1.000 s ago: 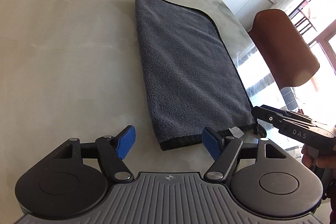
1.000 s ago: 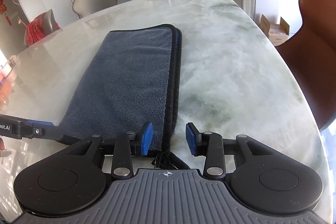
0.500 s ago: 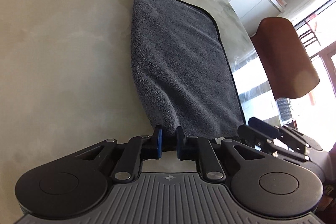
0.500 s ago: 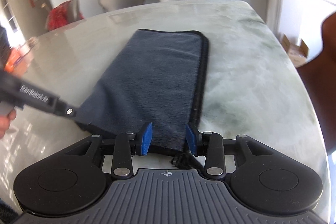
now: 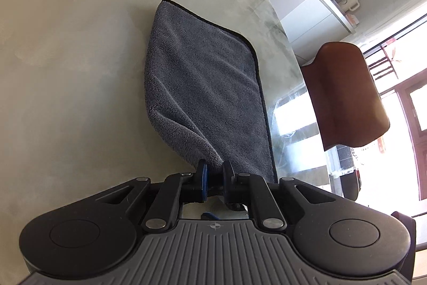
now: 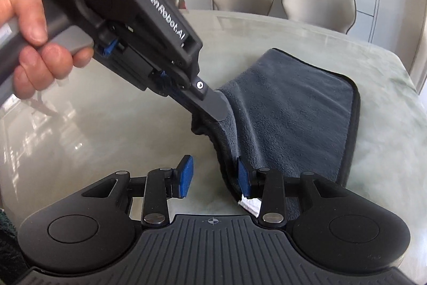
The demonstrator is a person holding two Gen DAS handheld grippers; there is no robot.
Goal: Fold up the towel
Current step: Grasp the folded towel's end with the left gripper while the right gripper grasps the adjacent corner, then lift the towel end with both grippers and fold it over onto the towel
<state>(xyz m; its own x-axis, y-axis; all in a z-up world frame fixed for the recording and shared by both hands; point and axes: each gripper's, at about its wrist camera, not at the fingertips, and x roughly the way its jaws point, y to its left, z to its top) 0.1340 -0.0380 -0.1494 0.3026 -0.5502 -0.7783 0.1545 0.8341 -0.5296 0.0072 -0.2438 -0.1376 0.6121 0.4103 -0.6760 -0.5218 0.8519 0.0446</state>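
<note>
Lying on the pale worktop (image 5: 66, 71), far end flat toward 12 o'clock: the grey towel (image 5: 202, 87), near corner lifted. Pinching that corner, the left tool (image 5: 213, 178), pads pressed together on cloth. Hanging spread, gripping nothing, the right tool (image 6: 213, 178) (hem brushing its 3 o'clock pad). Likely handling soft, light, floppy, sagging between grips; best taking hold at hemmed near corners.

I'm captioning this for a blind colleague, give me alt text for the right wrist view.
A person's hand holds the left gripper, shut on a lifted near corner of a grey towel on a pale marble table. Below, the right gripper has its jaws open, one blue pad against the towel's hem; two beige chairs stand behind.
</note>
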